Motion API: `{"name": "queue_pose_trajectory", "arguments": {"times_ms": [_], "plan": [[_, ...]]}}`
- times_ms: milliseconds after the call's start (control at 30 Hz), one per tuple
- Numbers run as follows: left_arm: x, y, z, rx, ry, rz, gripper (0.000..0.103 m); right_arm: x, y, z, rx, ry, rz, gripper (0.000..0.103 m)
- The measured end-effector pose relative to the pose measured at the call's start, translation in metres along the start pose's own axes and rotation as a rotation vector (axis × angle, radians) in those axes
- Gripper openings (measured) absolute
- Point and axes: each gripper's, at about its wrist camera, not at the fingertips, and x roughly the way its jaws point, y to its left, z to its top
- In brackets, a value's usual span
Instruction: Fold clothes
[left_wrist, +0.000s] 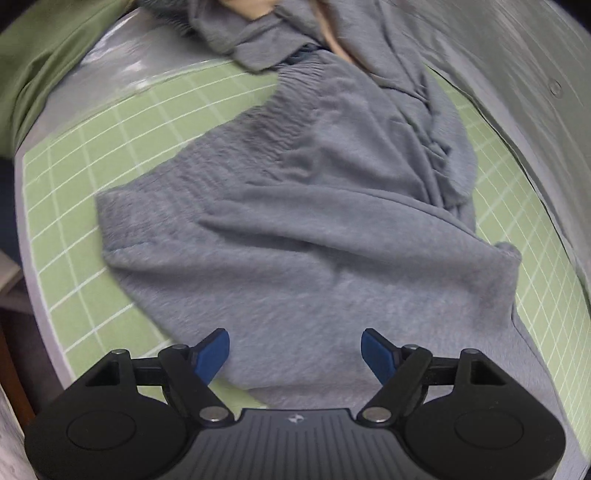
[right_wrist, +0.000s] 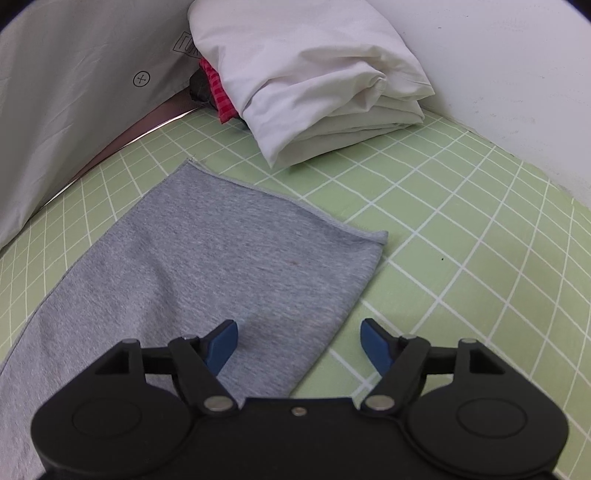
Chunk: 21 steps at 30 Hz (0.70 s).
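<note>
A grey pair of sweatpants (left_wrist: 314, 229) lies rumpled on the green grid mat (left_wrist: 81, 206), its ribbed waistband (left_wrist: 280, 125) running up the middle of the left wrist view. My left gripper (left_wrist: 295, 352) hangs over the grey cloth with its blue pads wide apart and nothing pressed between them. In the right wrist view one flat grey trouser leg (right_wrist: 207, 266) ends in a hem (right_wrist: 295, 201) on the mat (right_wrist: 461, 258). My right gripper (right_wrist: 298, 345) stands open over the leg's right edge, one pad above cloth, the other above bare mat.
A folded white garment (right_wrist: 314, 85) sits at the back by the white wall (right_wrist: 498, 74), with red striped cloth (right_wrist: 218, 96) tucked under it. A pale sheet (right_wrist: 74, 92) hangs at the left. A green sleeve (left_wrist: 44, 55) and part of a person (left_wrist: 251, 7) show at the far edge.
</note>
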Motion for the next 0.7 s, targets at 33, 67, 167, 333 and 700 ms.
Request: {"name": "queue_pose_trajectory", "arguments": {"times_ms": [33,67,167,333,700], "plan": [[-0.003,0.010,0.000,-0.033,-0.007,0.005,0.079,0.000,0.002,-0.001,-0.005,0.003,-0.005,0.075],[-0.004,0.020,0.001,-0.066,-0.014,0.016,0.079,0.000,0.003,-0.001,-0.010,0.007,-0.011,0.076],[0.002,0.045,0.006,-0.151,-0.013,0.042,0.079,0.000,0.006,-0.002,-0.003,0.013,-0.022,0.077],[0.015,0.075,0.017,-0.255,-0.029,0.067,0.079,0.002,0.009,0.000,0.036,0.019,-0.031,0.084],[0.021,0.079,0.047,-0.204,-0.132,0.032,0.009,0.009,0.008,0.018,0.082,-0.012,-0.076,0.027]]}}
